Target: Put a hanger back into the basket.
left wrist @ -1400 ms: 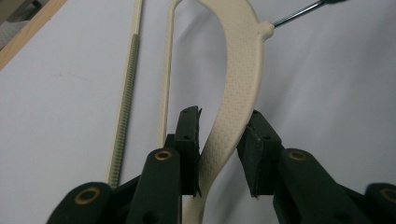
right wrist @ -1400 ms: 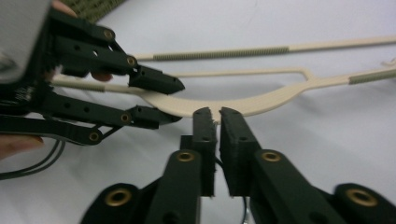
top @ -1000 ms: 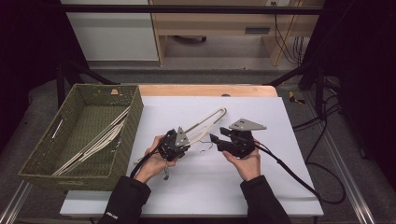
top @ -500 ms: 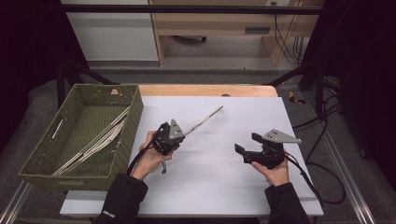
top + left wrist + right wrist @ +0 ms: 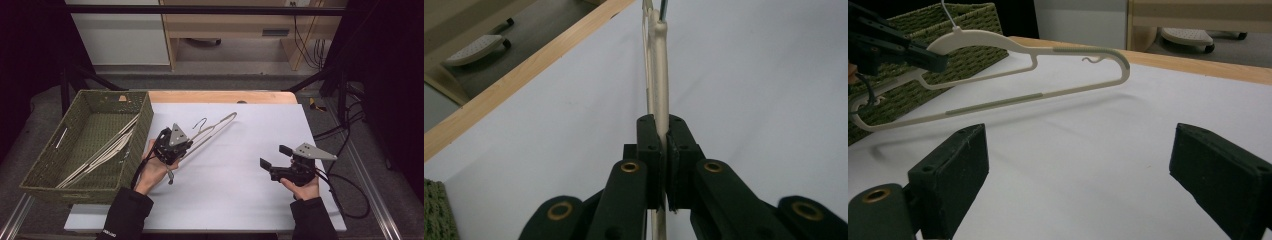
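Beyond white table (image 5: 240, 200), dim shelving (image 5: 225, 35)

My left gripper (image 5: 186, 145) is clamped tight, my hand raised off the table. My right gripper (image 5: 274, 157), held low and well apart, has just been opening its jaws, nothing between them.

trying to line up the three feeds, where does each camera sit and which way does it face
High view: above the person's side, looking forward and down on the table; shows both forearms, left gripper, right gripper, basket.
Left gripper view: rides the left gripper, looking along shut jaws up the hanger.
Right gripper view: rides the right gripper, looking between open jaws across the table at the hanger and basket.
Shared: all three show the hanger.
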Available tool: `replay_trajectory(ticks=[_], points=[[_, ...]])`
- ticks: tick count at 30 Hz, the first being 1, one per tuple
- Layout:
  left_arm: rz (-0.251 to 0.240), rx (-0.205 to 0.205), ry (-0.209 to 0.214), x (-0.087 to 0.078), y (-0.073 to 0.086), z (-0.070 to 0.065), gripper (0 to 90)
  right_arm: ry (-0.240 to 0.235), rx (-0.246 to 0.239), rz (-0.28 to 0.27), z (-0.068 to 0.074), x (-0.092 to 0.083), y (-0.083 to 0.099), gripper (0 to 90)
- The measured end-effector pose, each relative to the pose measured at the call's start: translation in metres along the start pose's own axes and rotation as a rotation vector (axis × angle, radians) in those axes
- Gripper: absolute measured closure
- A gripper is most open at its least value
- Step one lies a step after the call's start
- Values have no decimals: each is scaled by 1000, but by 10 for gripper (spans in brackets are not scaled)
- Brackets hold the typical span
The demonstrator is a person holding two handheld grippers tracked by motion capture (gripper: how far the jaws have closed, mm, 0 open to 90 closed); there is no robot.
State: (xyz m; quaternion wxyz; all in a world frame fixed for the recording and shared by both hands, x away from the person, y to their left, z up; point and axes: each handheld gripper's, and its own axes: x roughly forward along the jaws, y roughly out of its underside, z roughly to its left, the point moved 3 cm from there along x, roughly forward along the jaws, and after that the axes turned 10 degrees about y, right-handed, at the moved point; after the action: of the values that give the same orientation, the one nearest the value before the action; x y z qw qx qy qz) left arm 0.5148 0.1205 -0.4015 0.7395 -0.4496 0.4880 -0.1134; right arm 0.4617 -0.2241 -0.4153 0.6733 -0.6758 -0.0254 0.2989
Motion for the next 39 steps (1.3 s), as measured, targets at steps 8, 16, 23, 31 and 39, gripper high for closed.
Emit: replay_trajectory(ticks=[8, 16, 23, 31, 39], points=[[-50, -6, 36, -34, -13, -8, 867, -8, -4, -36, -4, -10, -4, 76], [-126, 2, 46, -79, -34, -13, 867, 5, -12, -38, -7, -16, -5, 49], [-166, 8, 44, -115, -45, -3, 867, 16, -16, -32, -8, -17, -4, 37], [-179, 26, 3, -150, -55, 9, 867, 20, -21, -32, -8, -17, -4, 35], [-185, 26, -37, -177, -54, 29, 866, 19, -23, -29, -8, -17, -4, 33]])
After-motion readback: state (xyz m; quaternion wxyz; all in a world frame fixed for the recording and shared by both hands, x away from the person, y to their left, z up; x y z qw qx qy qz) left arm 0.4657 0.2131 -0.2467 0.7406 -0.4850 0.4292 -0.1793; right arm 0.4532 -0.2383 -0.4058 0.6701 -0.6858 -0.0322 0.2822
